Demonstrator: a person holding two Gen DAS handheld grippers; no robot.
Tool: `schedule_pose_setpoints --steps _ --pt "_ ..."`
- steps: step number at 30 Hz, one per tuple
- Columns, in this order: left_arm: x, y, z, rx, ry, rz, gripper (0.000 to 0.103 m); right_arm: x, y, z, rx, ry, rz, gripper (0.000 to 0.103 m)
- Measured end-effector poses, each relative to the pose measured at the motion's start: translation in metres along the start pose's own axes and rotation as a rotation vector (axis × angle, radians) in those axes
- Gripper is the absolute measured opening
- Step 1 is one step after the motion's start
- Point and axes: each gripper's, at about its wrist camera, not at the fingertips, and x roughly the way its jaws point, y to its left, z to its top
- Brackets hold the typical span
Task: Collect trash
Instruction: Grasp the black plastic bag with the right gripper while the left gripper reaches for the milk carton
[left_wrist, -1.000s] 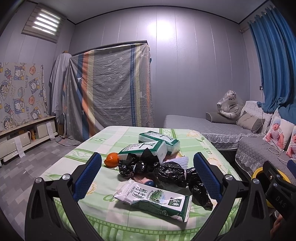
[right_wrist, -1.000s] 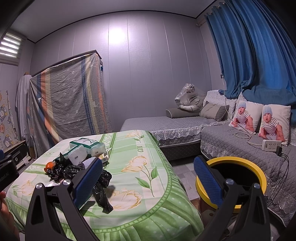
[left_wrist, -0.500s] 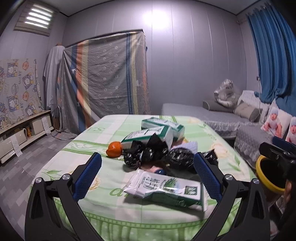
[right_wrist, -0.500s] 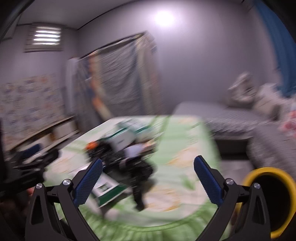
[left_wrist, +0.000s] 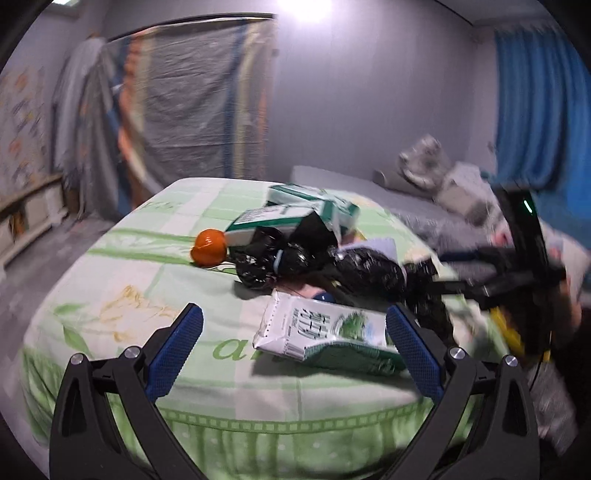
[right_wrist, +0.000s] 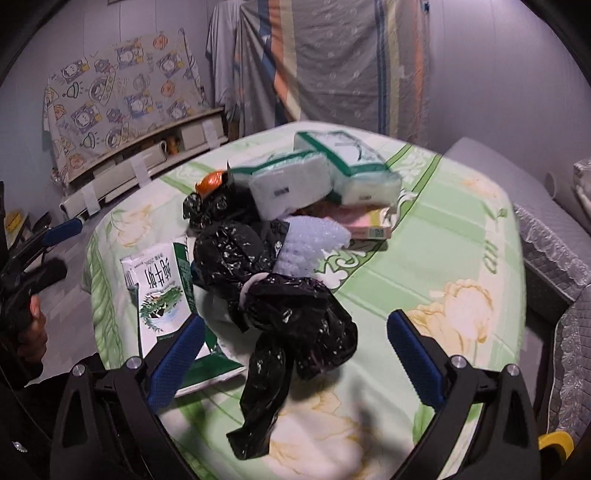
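A heap of trash lies on the table with the green flowered cloth (left_wrist: 122, 295) (right_wrist: 461, 258): crumpled black plastic bags (left_wrist: 369, 273) (right_wrist: 295, 317), a flat white and green milk pouch (left_wrist: 321, 332) (right_wrist: 159, 291), an orange ball (left_wrist: 209, 246) (right_wrist: 210, 181), bubble wrap (right_wrist: 310, 247). My left gripper (left_wrist: 293, 343) is open, low at the near table edge, facing the pouch. My right gripper (right_wrist: 293, 347) is open, just above the nearest black bag. It also shows at the right of the left wrist view (left_wrist: 517, 273).
Two green and white tissue packs (left_wrist: 295, 218) (right_wrist: 321, 177) and a pink box (right_wrist: 365, 225) lie behind the heap. A yellow-rimmed bin (right_wrist: 554, 443) stands beside the table at the right. A grey sofa (right_wrist: 554, 229) and blue curtain (left_wrist: 535, 110) lie beyond.
My right gripper has swung from facing the sofa and bin to over the trash heap, close to the black bag. My left gripper has dropped lower and nearer the table edge.
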Motion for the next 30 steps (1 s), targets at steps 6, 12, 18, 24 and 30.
schedule_pose_setpoints --steps 6,12,18,24,30 --pt "-0.013 -0.002 0.006 0.180 -0.108 -0.064 0.095 0.024 -0.016 0.005 0.025 0.075 0.055 0.062" --pt "0.000 -0.012 0.017 0.408 -0.138 -0.245 0.095 0.025 -0.015 0.004 0.005 0.085 0.073 0.033" --pt "0.037 -0.019 0.029 0.577 -0.029 -0.468 0.095 -0.001 -0.028 0.001 0.088 0.008 0.123 0.015" --pt "0.051 -0.033 0.038 0.712 0.008 -0.601 0.095 -0.067 -0.059 -0.010 0.259 -0.139 0.246 0.015" --pt "0.068 -0.060 0.025 0.973 0.129 -0.767 0.095 -0.117 -0.069 -0.031 0.360 -0.220 0.245 0.015"
